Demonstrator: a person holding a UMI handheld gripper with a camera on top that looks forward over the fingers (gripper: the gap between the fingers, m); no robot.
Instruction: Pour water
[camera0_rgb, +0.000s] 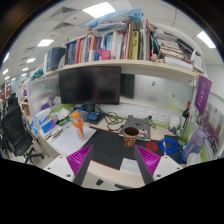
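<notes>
A brown patterned cup (131, 135) stands on the desk just ahead of my right finger, at the far corner of a dark grey mat (112, 150). An orange bottle (77, 122) stands farther back, beyond the left finger. My gripper (115, 160) is open, its magenta pads (82, 158) wide apart over the mat. Nothing is pressed between them. A white sheet-like thing (100, 172) lies low between the fingers; I cannot tell what it is.
A dark monitor (90, 84) hangs at the back under a shelf packed with books (110, 45). A black office chair (14, 132) stands off to the left. Blue and purple items (172, 148) crowd the desk's right side.
</notes>
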